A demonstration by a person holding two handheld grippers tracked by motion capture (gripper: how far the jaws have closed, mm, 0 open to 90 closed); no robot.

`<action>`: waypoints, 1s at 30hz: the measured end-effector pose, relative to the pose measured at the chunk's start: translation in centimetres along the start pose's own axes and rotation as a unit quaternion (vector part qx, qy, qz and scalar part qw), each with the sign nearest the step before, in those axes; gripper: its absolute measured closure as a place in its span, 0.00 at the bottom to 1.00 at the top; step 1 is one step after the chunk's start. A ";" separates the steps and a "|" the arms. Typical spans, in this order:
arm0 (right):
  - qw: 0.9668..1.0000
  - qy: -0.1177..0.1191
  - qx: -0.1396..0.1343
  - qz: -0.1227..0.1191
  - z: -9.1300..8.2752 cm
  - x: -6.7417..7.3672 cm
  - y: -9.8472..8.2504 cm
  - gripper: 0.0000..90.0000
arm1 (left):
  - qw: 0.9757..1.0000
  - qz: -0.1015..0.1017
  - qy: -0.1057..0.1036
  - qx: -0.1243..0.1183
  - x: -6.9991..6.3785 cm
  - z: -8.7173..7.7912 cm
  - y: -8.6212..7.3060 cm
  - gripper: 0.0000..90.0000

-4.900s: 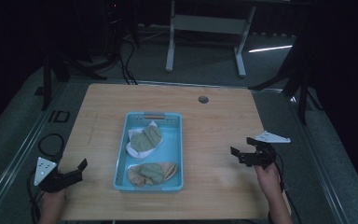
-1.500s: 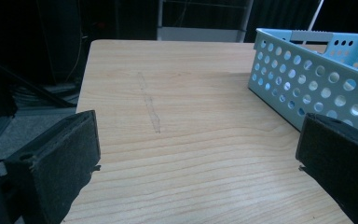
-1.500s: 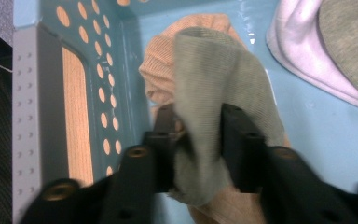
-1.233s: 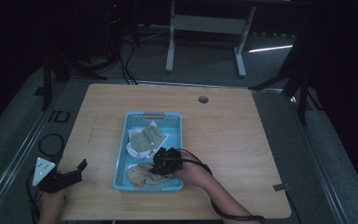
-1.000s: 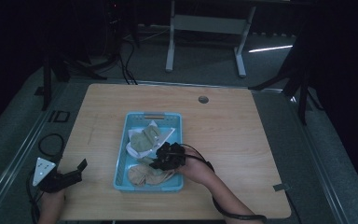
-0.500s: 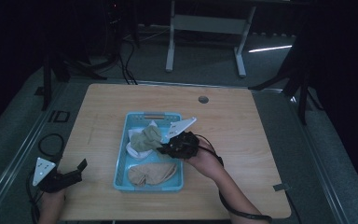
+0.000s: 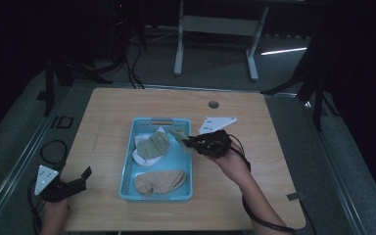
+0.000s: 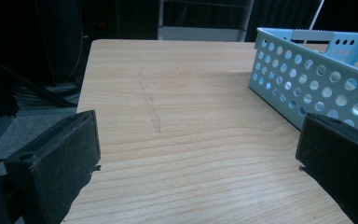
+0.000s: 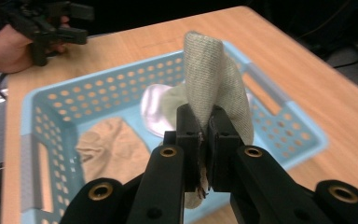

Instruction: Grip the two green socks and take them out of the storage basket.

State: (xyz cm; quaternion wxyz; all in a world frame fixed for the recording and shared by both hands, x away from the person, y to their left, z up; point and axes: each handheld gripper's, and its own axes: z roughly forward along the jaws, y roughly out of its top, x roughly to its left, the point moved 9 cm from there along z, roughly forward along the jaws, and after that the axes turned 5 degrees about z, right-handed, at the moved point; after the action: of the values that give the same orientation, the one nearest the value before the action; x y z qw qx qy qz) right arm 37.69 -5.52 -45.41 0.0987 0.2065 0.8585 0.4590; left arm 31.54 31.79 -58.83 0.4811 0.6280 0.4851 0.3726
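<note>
A light blue perforated basket [image 7: 127, 171] sits mid-table. My right gripper [image 7: 188, 142] hovers over its right rim, shut on a grey-green sock [image 7: 178, 134] that hangs folded over the jaws. In the right gripper view the sock [image 9: 214, 79] is pinched at the fingertips of that gripper [image 9: 208, 126] above the basket [image 9: 32, 140]. A tan sock [image 7: 159, 182] lies in the basket's near half, and a green and white sock [image 7: 152, 147] lies in the far half. My left gripper [image 7: 81, 178] rests open at the front left, with bare table between its jaws [image 8: 198, 158].
The basket's wall [image 8: 317, 70] stands just right of the left gripper. A round cable hole [image 7: 213, 104] sits near the table's far edge. Bare wood lies on both sides of the basket. A desk frame and cables stand on the dark floor beyond.
My right gripper rose from the basket's near half with the grey-green sock and carried it up and toward the right rim. The tan sock stayed behind. The left gripper kept still.
</note>
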 end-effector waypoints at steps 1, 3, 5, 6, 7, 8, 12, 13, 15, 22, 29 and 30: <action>1.000 -0.005 -0.002 0.005 -0.3 -0.3 -0.1 0.95 | 1.000 0.000 0.000 0.000 0.0 0.0 0.0 0.00; 1.000 -0.021 -0.010 0.013 -1.4 -1.5 -0.5 0.95 | 1.000 0.001 0.000 0.001 0.0 0.0 0.0 0.00; 0.999 -0.031 -0.013 0.019 -2.1 -2.2 -0.8 0.95 | 1.000 -0.001 0.000 0.000 0.0 0.0 0.0 0.00; 0.999 -0.031 -0.013 0.019 -2.1 -2.2 -0.8 0.95 | 1.000 -0.001 0.000 0.000 0.0 0.0 0.0 0.00; 0.999 -0.039 -0.014 0.025 -2.7 -3.0 -1.3 0.95 | 1.000 -0.001 0.000 0.001 0.0 0.0 0.0 0.00; 0.999 -0.039 -0.014 0.025 -2.7 -3.0 -1.3 0.95 | 1.000 -0.001 0.000 0.001 0.0 0.0 0.0 0.00; 0.997 -0.061 -0.020 0.039 -3.9 -4.5 -2.3 0.95 | 1.000 0.000 0.001 0.002 0.0 0.0 0.0 0.00; 0.996 -0.071 -0.024 0.047 -4.3 -5.2 -2.9 0.95 | 1.000 0.000 0.001 0.002 0.0 0.0 0.0 0.00; 0.995 -0.082 -0.027 0.056 -4.7 -6.0 -3.5 0.95 | 1.000 0.000 0.001 0.002 0.0 0.0 0.0 0.00; 0.990 -0.113 -0.033 0.079 -5.4 -8.2 -5.5 0.95 | 1.000 0.000 0.001 0.002 0.0 0.0 0.0 0.00; 0.984 -0.146 -0.016 0.098 -5.1 -10.5 -8.5 0.95 | 1.000 0.000 0.002 0.002 0.0 0.0 0.0 0.00; 0.984 -0.146 -0.016 0.098 -5.1 -10.5 -8.5 0.95 | 1.000 0.000 0.002 0.002 0.0 0.0 0.0 0.00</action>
State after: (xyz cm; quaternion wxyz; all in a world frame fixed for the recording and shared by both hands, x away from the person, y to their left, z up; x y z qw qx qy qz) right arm 43.02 -18.20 -49.82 0.1810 0.3532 0.8027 0.4452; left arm 31.54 31.80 -58.85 0.4792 0.6281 0.4868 0.3726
